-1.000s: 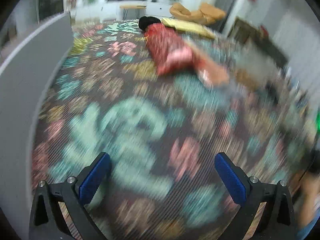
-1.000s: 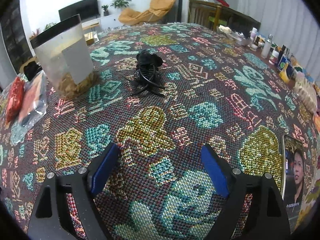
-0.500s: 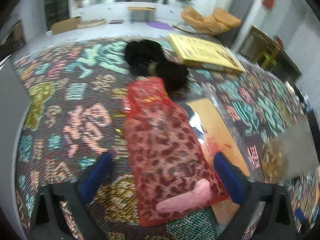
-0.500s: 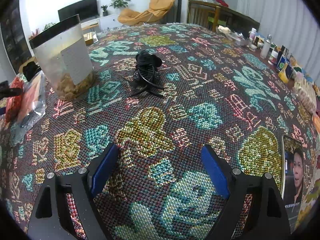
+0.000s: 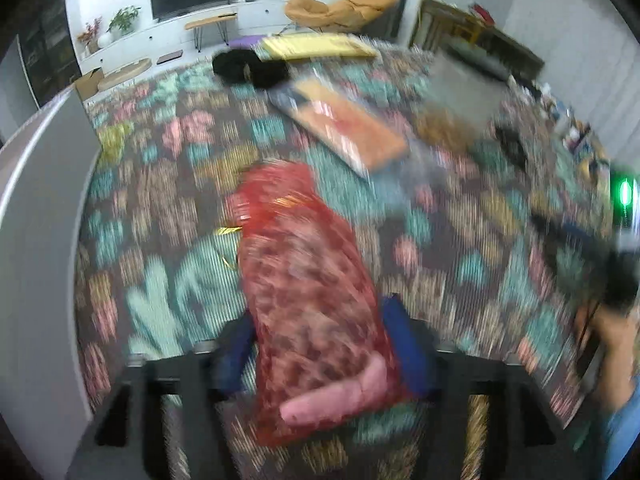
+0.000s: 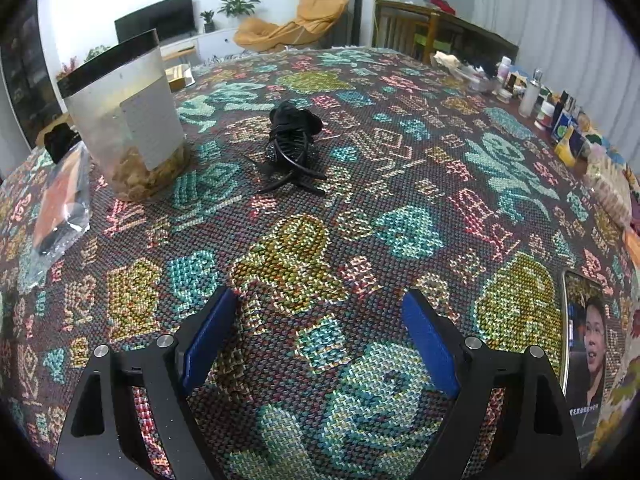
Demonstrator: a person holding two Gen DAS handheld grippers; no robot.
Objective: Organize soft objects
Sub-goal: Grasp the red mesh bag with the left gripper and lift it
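A big cloth (image 6: 360, 208) with bright woven shapes covers the whole table. A grey wall (image 5: 36, 240) stands at the left edge in the left view.

A tall clear tub (image 6: 128, 120) with a black rim stands on the cloth, far to the left in the right view. It has pale crumbly bits at the bottom.

A red net bag (image 5: 308, 292) sits right between the blue pads (image 5: 236, 344) of the left tongs (image 5: 320, 348). A pink roll shows at its near end. The pads are on both sides of the bag and the jaws are opening. The picture is too blurry to tell if the pads still press on it.

A flat orange pack (image 5: 348, 128) lies past the bag, and a black fuzzy thing (image 5: 248, 68) lies farther off, beside a yellow board (image 5: 320, 46).

The right tongs (image 6: 320, 340) are wide apart over the cloth with nothing between them.

A small black clip (image 6: 290, 140) lies near the tub, to its right.
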